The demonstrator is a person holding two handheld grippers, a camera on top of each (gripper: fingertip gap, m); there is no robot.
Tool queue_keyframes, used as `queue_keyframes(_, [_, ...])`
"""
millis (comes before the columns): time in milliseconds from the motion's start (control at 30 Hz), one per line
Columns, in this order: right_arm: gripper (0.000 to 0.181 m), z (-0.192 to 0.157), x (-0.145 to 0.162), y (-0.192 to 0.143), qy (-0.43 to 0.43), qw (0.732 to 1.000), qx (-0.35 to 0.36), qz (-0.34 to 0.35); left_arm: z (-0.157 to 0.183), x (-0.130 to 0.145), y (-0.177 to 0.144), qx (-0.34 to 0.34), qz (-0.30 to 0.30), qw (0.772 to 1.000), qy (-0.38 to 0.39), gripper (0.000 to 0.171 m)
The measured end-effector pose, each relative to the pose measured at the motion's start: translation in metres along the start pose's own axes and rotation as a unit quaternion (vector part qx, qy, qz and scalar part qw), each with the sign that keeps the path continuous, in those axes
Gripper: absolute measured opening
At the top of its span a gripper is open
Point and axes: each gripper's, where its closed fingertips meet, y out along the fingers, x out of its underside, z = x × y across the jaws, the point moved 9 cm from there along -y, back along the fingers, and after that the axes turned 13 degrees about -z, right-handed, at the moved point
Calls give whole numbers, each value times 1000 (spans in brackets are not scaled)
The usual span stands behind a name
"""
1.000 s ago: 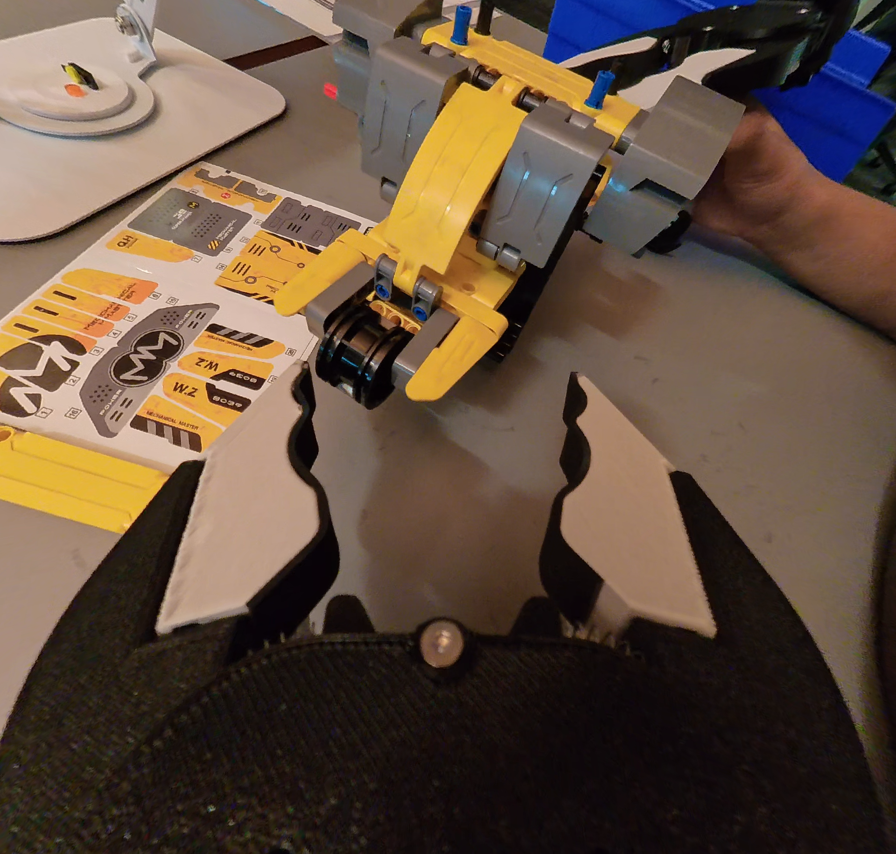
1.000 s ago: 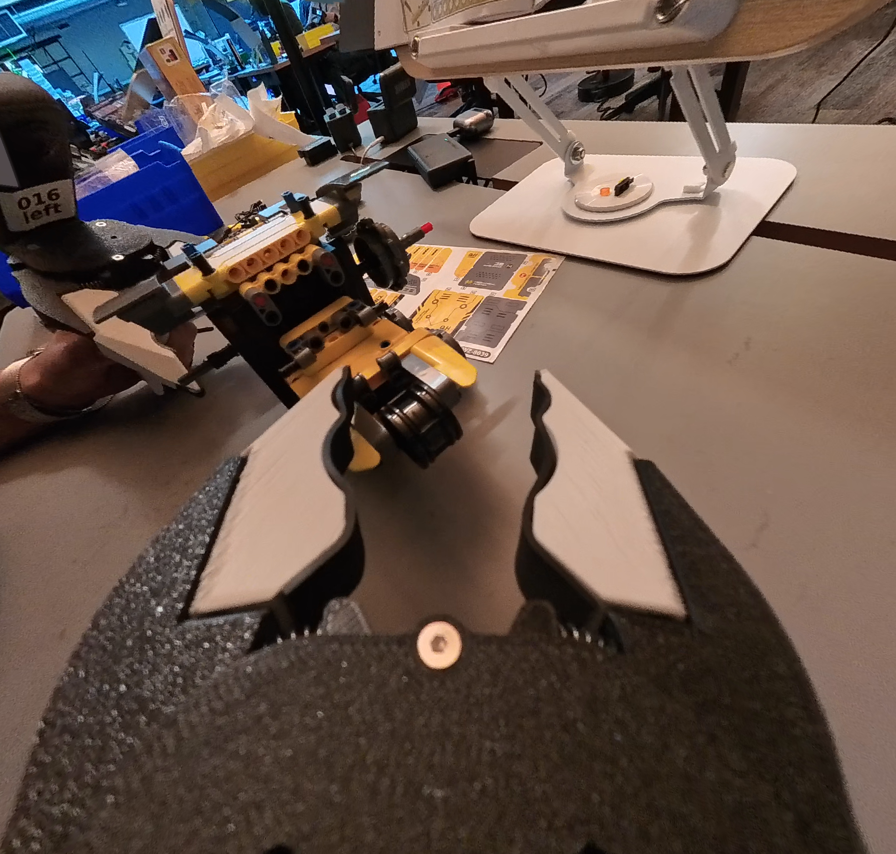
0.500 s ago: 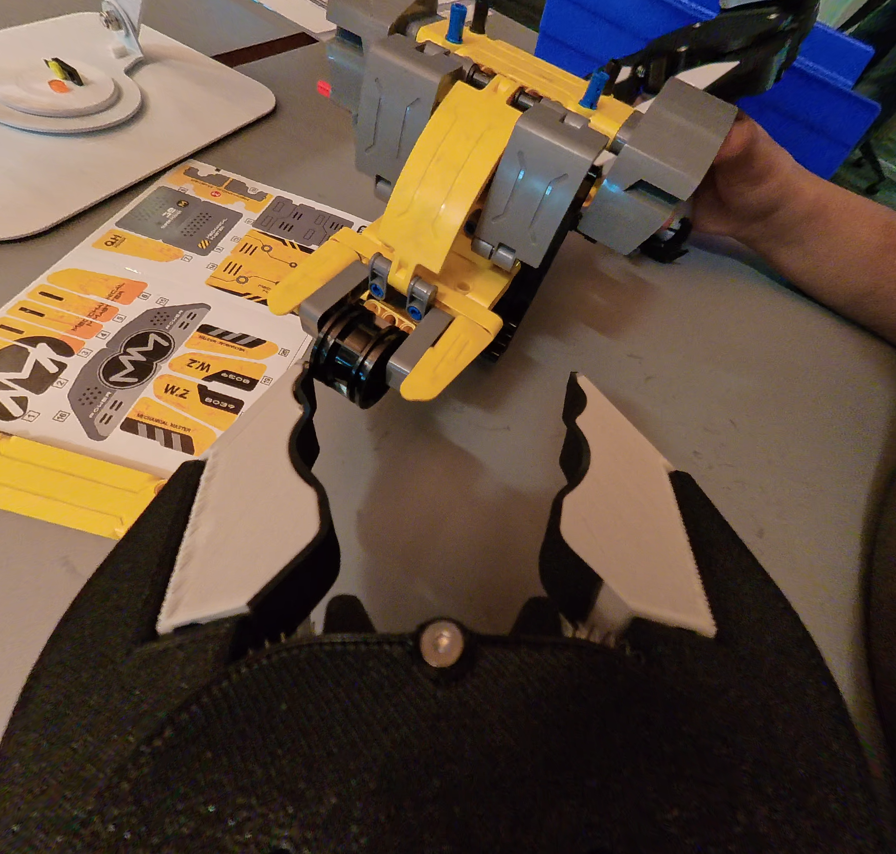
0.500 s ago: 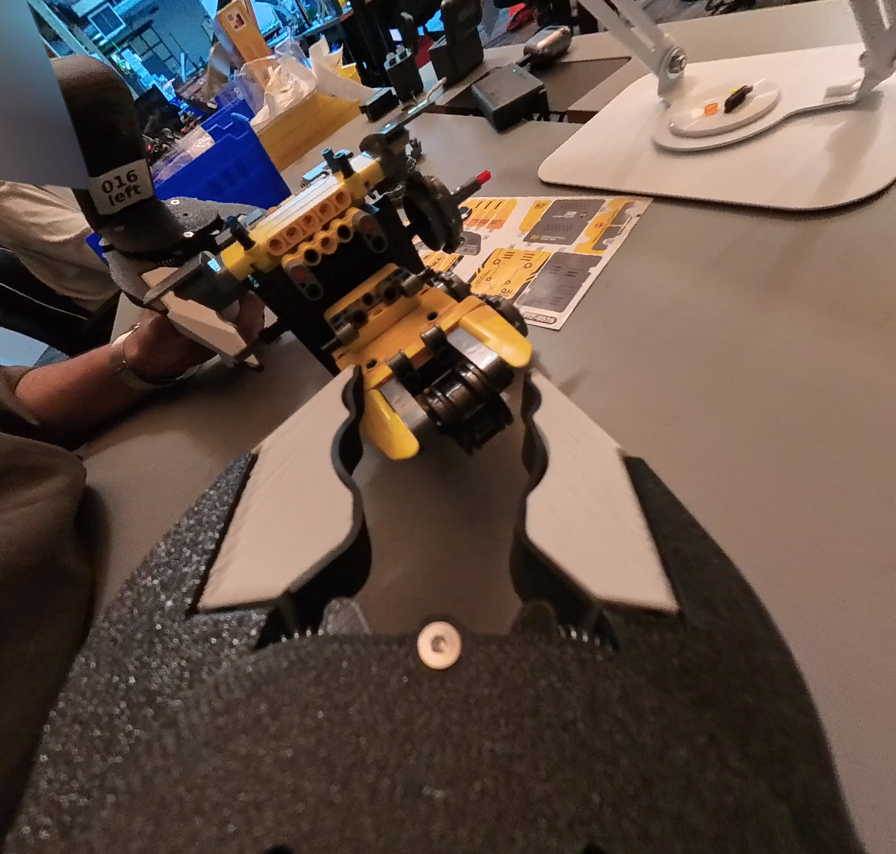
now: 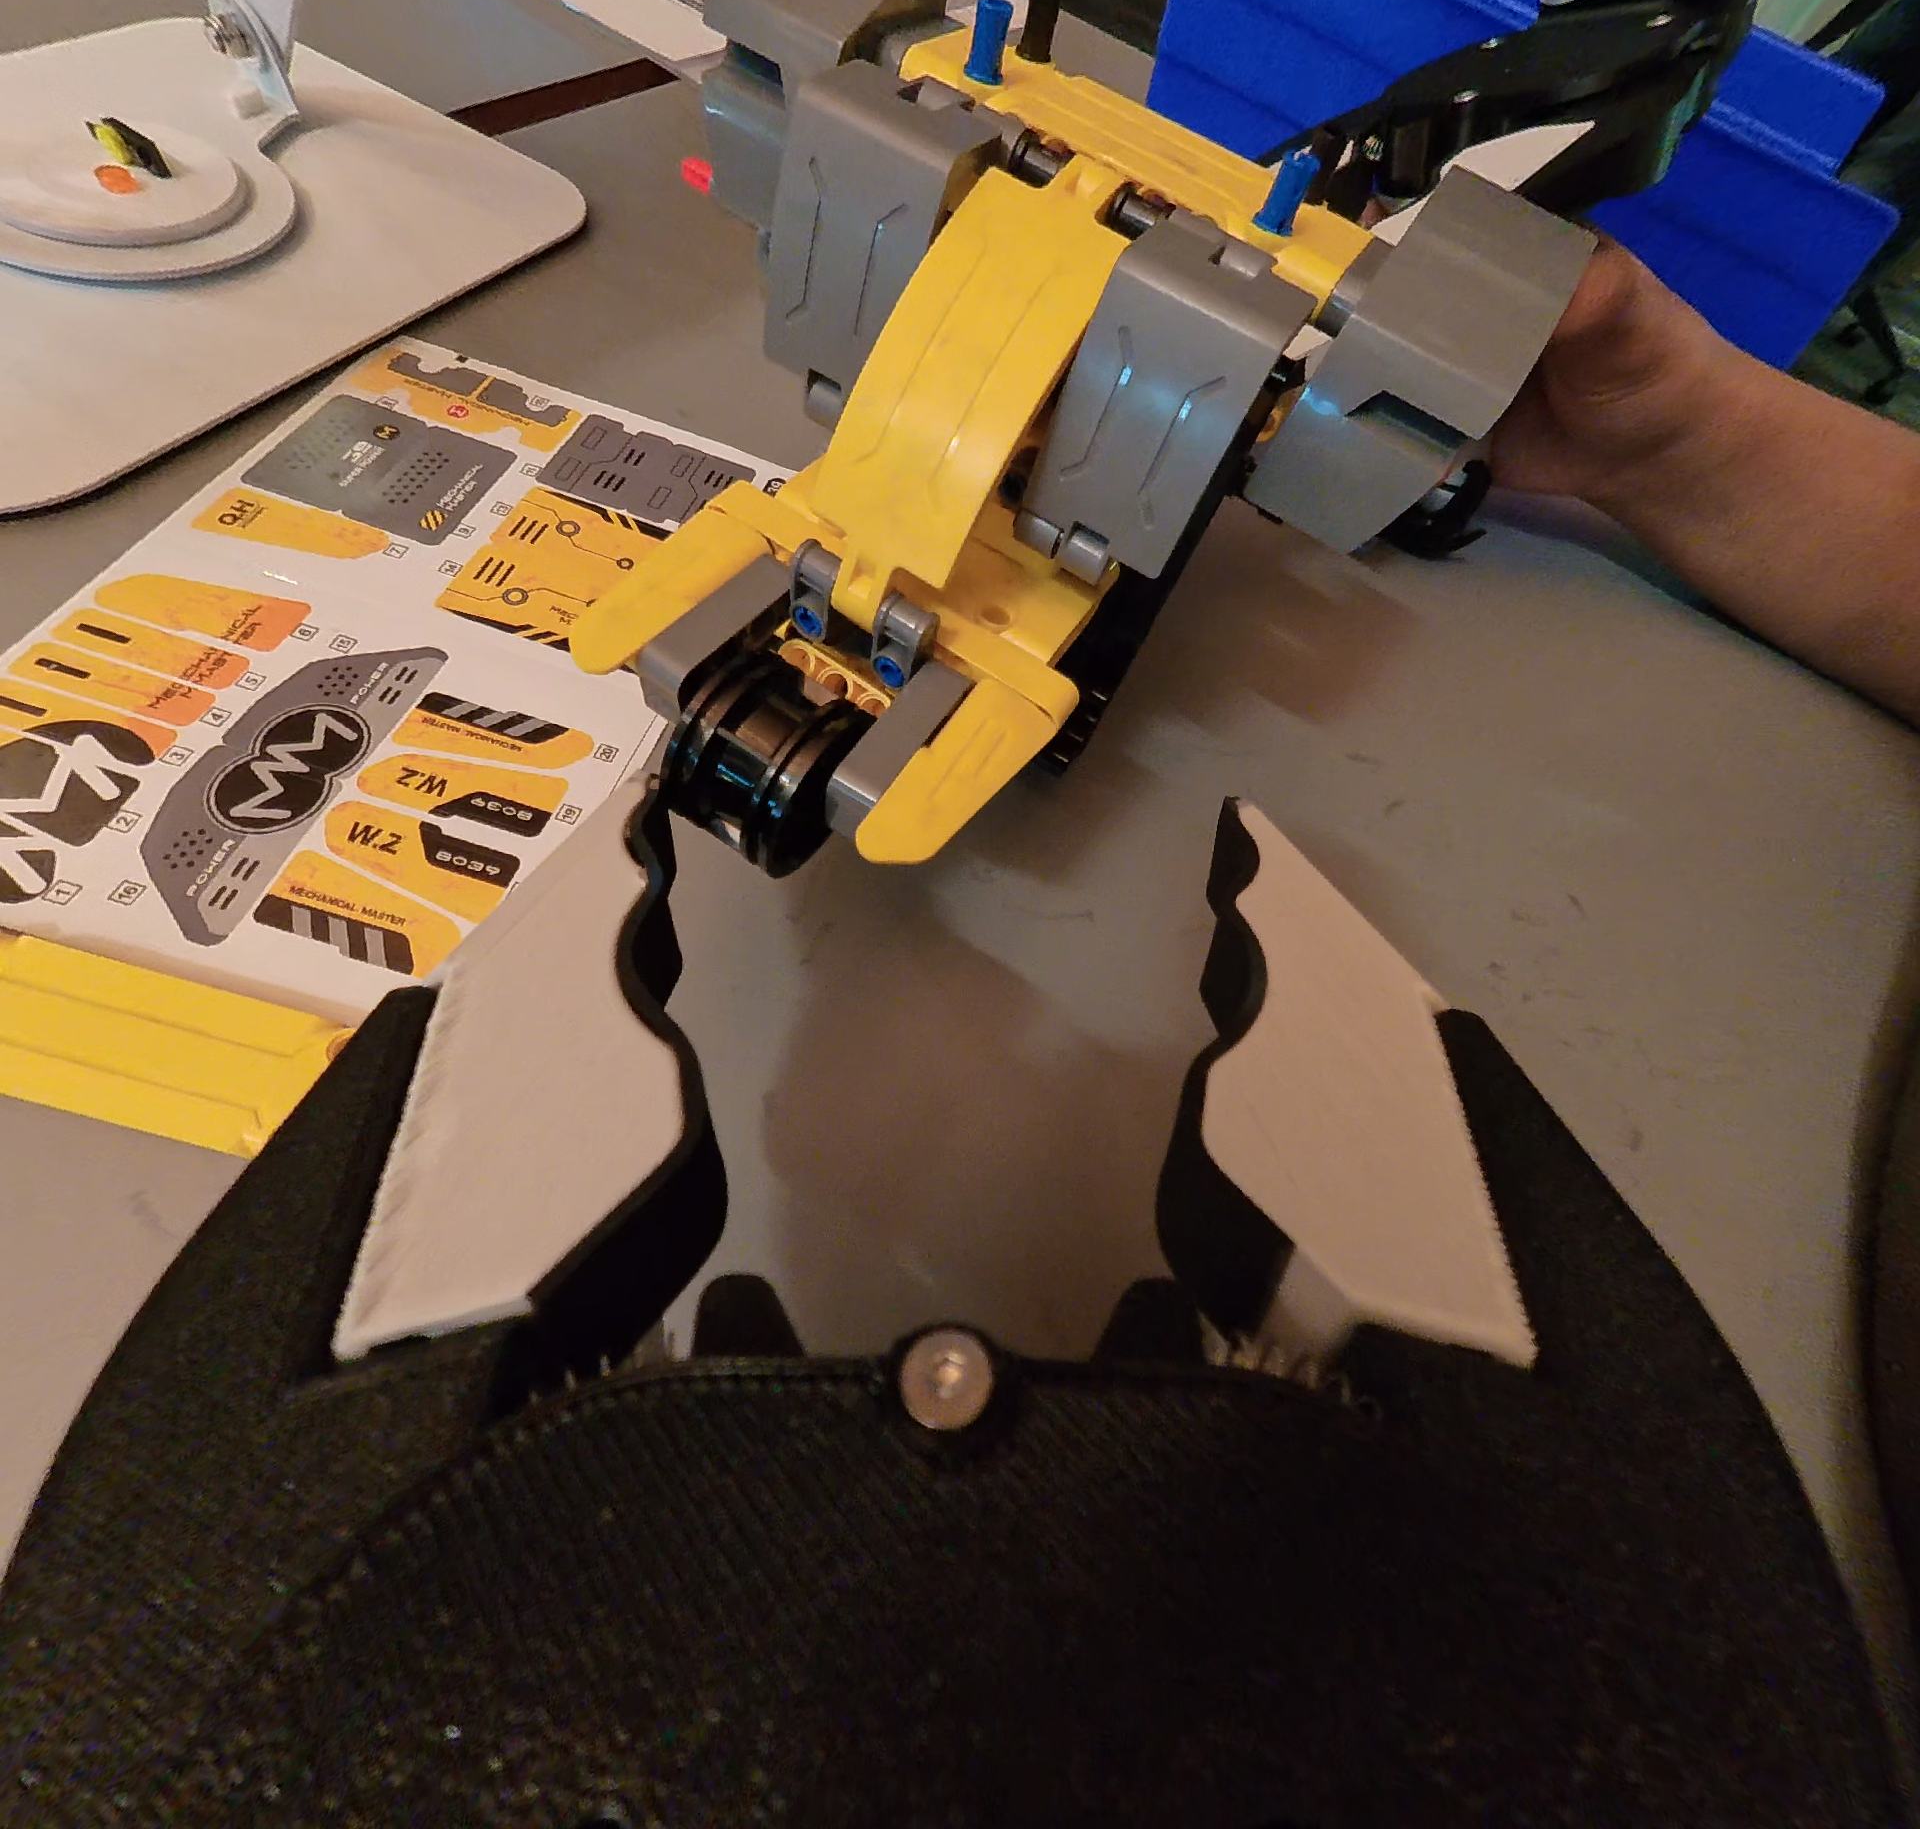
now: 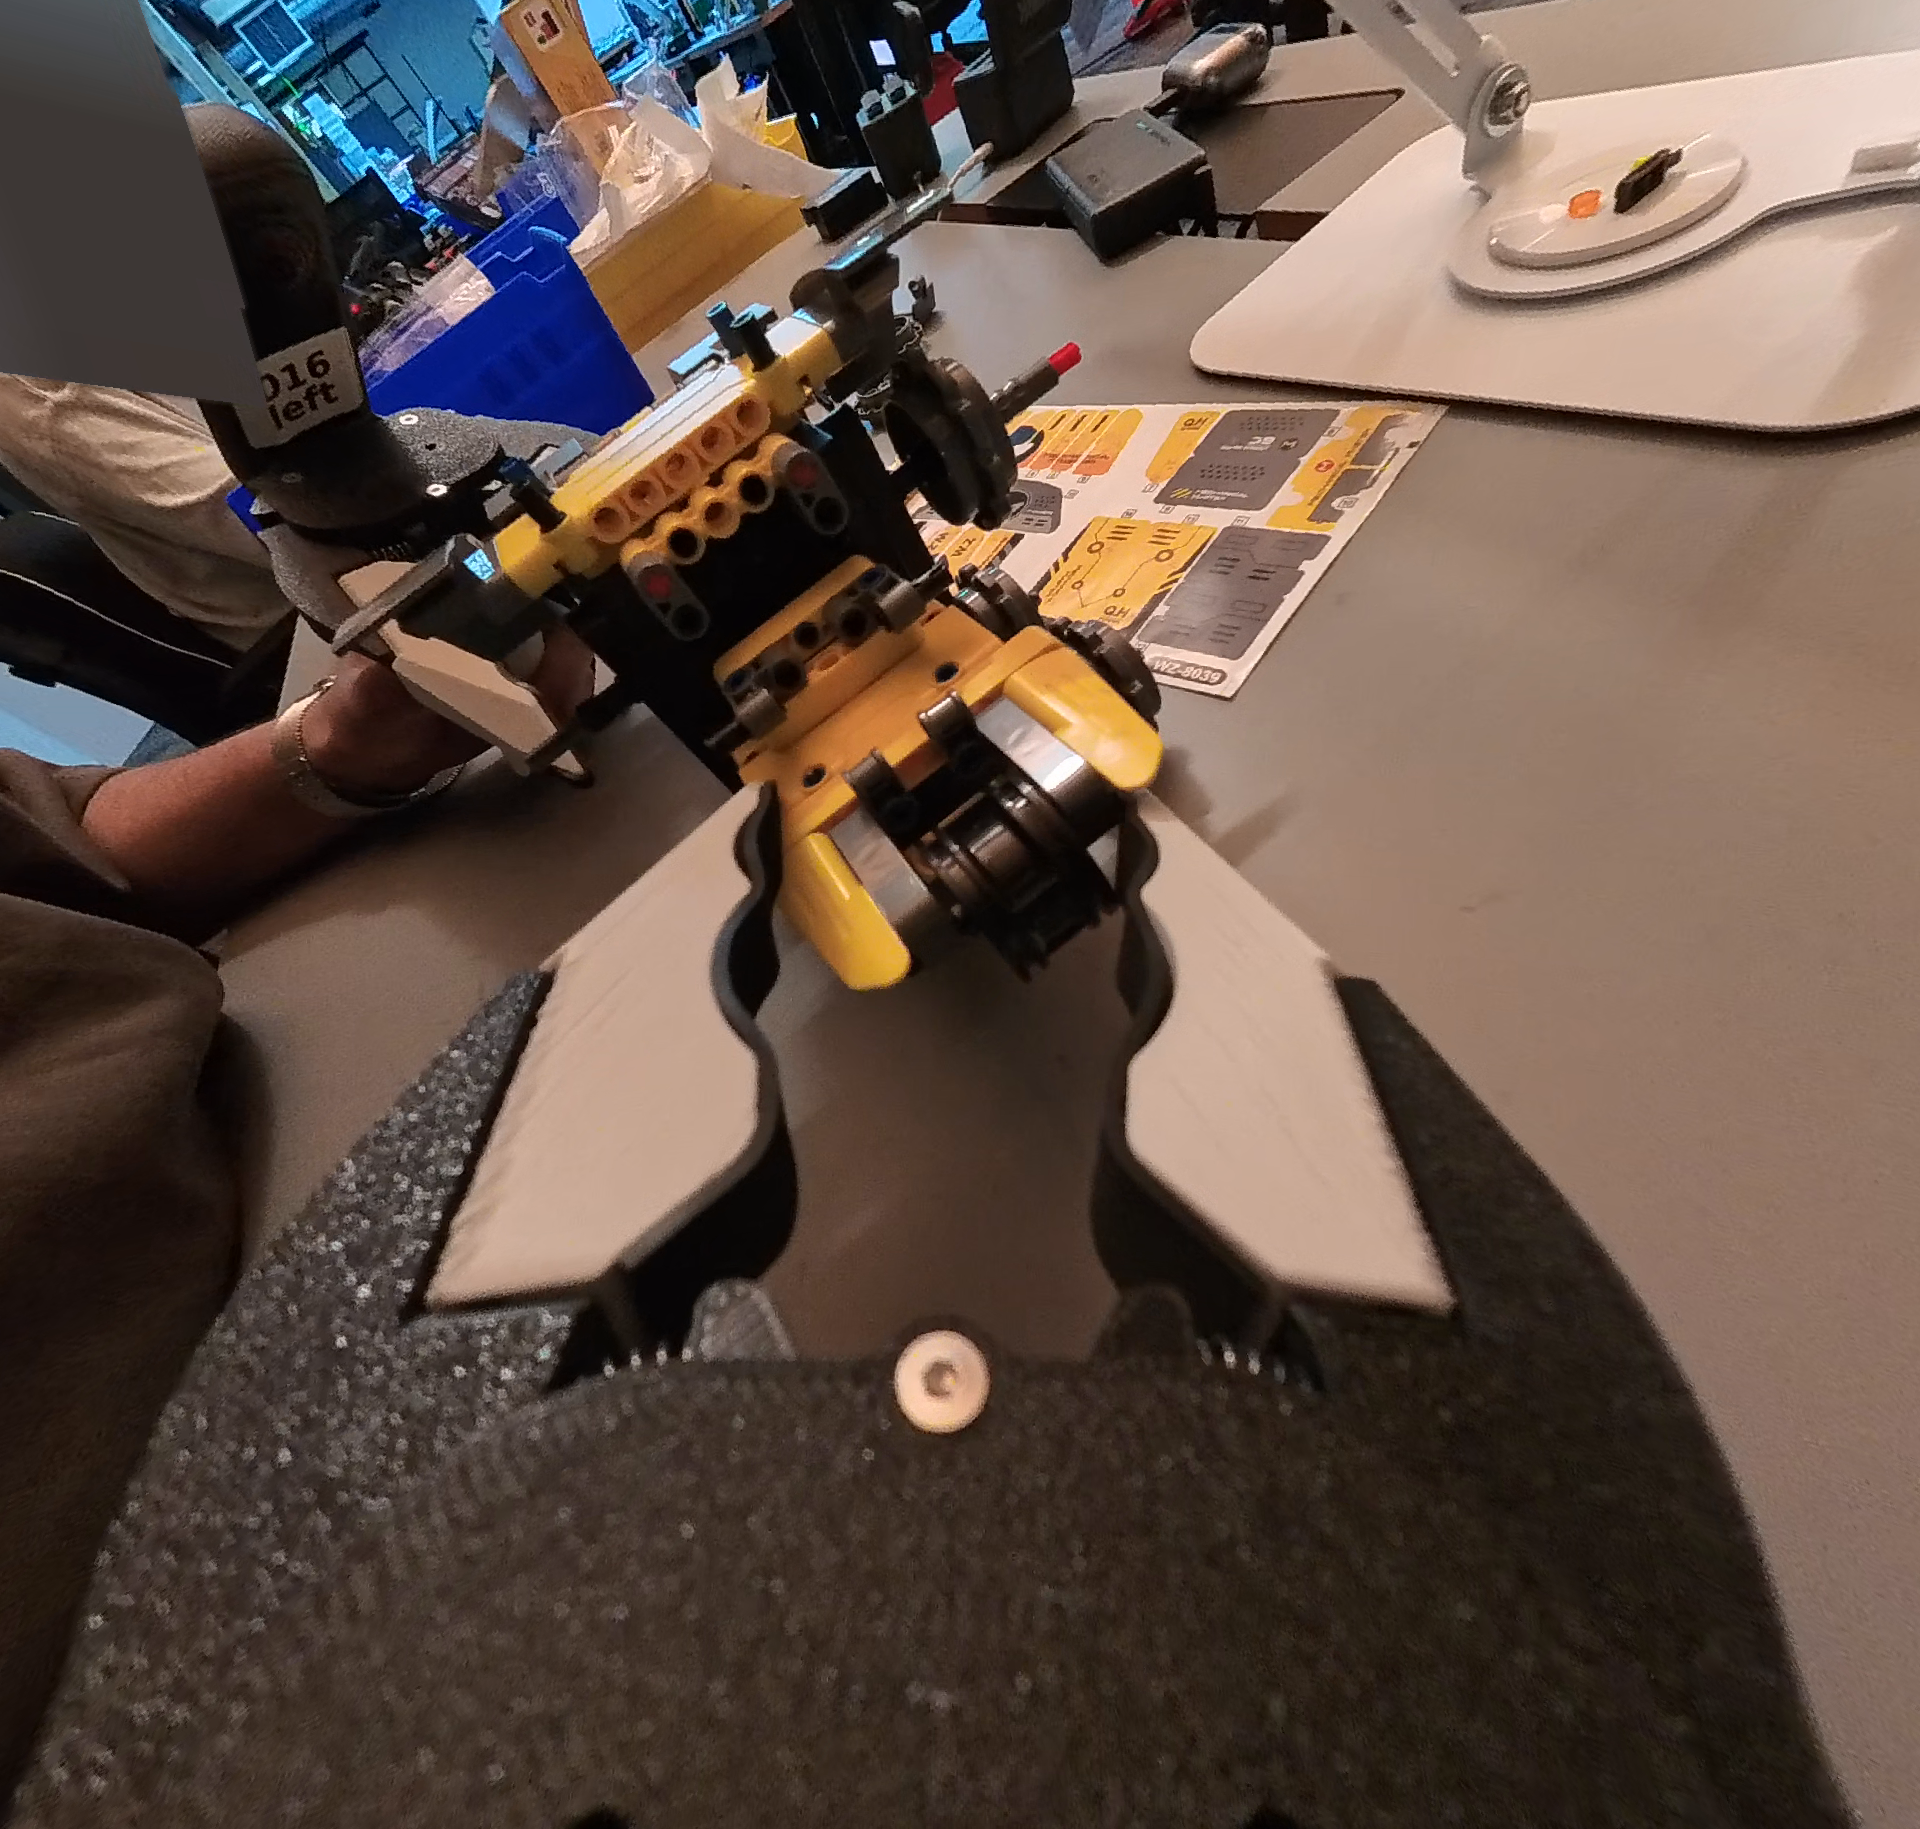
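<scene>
While the model [image 5: 997, 408] sits tilted on the surface [image 5: 1507, 948], left claw [image 5: 935, 813] stands apart just before its roller [image 5: 758, 771]; right claw [image 6: 951, 823], also apart, brackets the roller.

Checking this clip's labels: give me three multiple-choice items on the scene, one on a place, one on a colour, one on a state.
1. The sticker sheet lies: A in the blue bin; B on the table beside the model; C on the white stand base.
2. The wheel at the model's nose is: A red; B white; C black.
3. The left gripper is: A open, empty; B shut on the wheel; C shut on the sheet.
B, sheet flat on grey tabletop; C, glossy black wheel; A, fingers wide apart.
</scene>
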Motion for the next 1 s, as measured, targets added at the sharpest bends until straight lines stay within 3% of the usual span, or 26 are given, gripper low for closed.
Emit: queue_keyframes(1000, [65, 0, 1, -1, 11, 1000, -10, -6, -2, -1, -4, 58, 24, 998, -31, 99])
